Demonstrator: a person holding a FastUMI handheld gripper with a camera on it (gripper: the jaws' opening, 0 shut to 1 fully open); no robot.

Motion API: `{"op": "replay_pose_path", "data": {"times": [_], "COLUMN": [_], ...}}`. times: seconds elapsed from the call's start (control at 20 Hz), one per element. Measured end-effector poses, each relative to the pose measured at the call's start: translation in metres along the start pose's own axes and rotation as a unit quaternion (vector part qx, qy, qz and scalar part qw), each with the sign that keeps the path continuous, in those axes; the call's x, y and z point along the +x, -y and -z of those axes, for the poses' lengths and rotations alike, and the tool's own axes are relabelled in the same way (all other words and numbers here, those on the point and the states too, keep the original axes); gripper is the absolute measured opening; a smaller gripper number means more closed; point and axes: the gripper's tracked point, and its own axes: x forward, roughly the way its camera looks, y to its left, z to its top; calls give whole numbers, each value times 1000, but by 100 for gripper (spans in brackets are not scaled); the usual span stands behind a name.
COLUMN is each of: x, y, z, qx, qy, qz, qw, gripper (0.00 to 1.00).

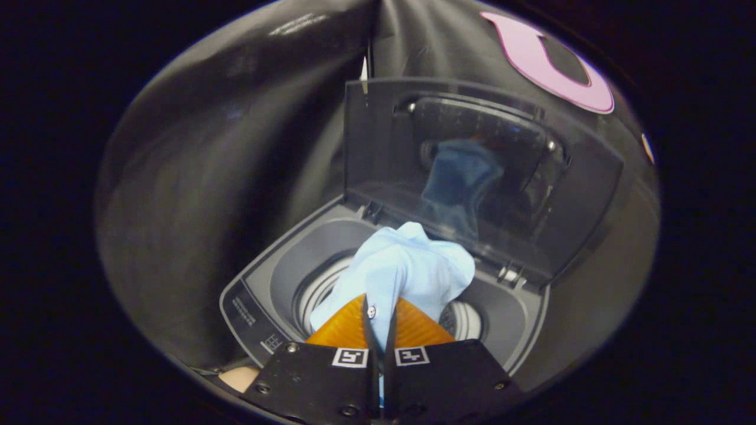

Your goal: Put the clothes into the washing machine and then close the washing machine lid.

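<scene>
A top-loading washing machine (520,330) stands with its lid (472,171) raised at the far side. The gripper (379,316), angled down over the drum (313,289), pinches a light blue shirt (407,265) above the opening. Loading step; next, likely release, then lower the lid.

A light blue shirt (407,265) hangs bunched over the washer's (260,295) open drum, pinched between the tongs (380,313). The dark lid (472,177) stands upright behind it.
</scene>
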Motion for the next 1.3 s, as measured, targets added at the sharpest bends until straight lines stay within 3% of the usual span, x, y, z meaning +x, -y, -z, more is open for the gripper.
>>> {"op": "replay_pose_path", "data": {"times": [0.15, 0.25, 0.5, 0.75, 1.1, 1.3], "x": [3, 4, -3, -7, -16, -31], "y": [-2, -5, -9, -12, -5, 2], "z": [17, 29, 45, 57, 55, 17], "qx": [2, -11, -68, -99, -52, -19], "qy": [-11, -26, -38, -38, -28, 19], "qz": [-4, -9, -4, 0, -1, 10], "qw": [1000, 1000, 997, 994, 998, 1000], "gripper": [3, 8, 64, 59, 59, 59]}}
